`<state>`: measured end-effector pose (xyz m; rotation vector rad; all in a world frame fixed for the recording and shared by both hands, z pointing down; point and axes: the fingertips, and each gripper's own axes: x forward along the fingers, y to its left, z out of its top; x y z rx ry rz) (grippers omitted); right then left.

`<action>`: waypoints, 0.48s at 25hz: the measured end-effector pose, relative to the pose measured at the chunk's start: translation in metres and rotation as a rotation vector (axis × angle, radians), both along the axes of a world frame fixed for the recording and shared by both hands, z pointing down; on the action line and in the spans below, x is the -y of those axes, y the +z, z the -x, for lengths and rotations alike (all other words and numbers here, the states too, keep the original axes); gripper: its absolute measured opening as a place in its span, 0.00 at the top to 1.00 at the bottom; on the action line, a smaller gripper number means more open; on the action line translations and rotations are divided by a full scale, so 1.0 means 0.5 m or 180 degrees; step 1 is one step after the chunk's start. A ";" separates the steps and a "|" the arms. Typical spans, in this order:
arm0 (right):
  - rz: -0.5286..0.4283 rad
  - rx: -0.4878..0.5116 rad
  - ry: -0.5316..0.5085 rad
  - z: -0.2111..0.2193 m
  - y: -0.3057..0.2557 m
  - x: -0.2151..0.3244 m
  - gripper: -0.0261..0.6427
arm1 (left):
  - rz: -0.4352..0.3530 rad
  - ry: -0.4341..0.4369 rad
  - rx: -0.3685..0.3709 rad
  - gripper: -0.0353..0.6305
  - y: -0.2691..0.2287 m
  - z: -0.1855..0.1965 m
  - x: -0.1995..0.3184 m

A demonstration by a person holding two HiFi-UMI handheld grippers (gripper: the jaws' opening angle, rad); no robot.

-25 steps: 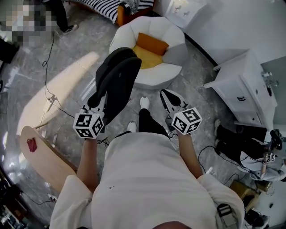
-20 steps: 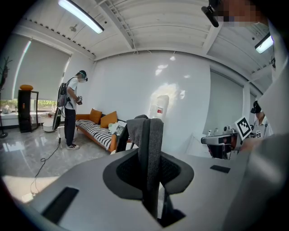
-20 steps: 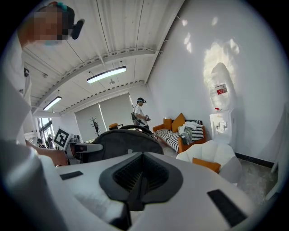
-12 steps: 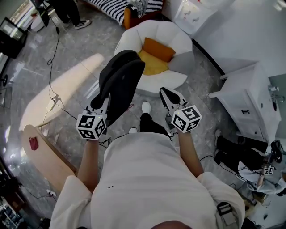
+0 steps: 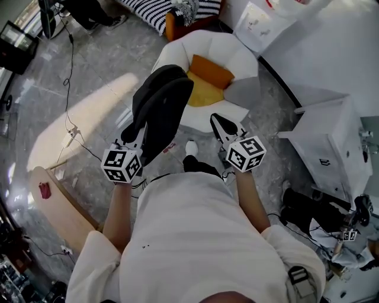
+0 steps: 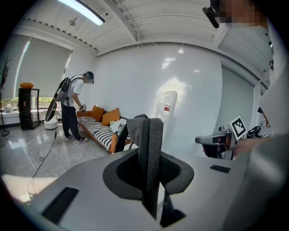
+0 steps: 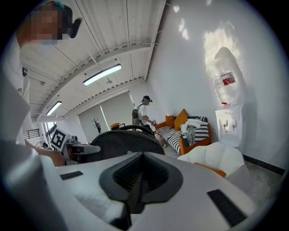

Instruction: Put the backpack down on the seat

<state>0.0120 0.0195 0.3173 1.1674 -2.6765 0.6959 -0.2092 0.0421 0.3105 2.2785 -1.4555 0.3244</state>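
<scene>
A black backpack (image 5: 157,112) hangs in front of me, up off the floor. My left gripper (image 5: 135,131) is shut on its grey strap (image 6: 149,144), which runs upright between the jaws. The seat is a white armchair (image 5: 240,56) holding an orange cushion (image 5: 207,77), just beyond the backpack and to its right. My right gripper (image 5: 220,121) is shut with nothing in it, held beside the backpack and short of the chair's front edge. The right gripper view shows the backpack (image 7: 122,140) at left and the armchair (image 7: 216,155) at right.
A white cabinet (image 5: 331,136) stands to the right. A striped sofa (image 5: 154,12) sits behind the chair. Cables (image 5: 71,118) trail over the grey floor at left, near a wooden board (image 5: 59,207). Another person (image 6: 72,108) stands by the sofa.
The armchair has shifted slightly in the head view as I step nearer. The backpack stays in the left gripper. The person at top left has slid out of the head view.
</scene>
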 end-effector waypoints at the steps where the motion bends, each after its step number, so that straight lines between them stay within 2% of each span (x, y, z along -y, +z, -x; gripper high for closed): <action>1: 0.0018 -0.0008 -0.0034 -0.011 0.007 0.024 0.93 | 0.0025 -0.0013 0.0016 0.83 0.003 -0.013 0.023; 5: 0.0109 -0.0022 -0.0153 -0.061 0.029 0.118 0.93 | 0.0102 -0.0037 0.0098 0.83 0.009 -0.072 0.123; 12: 0.0178 0.0029 -0.0185 -0.084 0.052 0.190 0.93 | 0.0132 -0.0025 0.0152 0.83 0.026 -0.097 0.197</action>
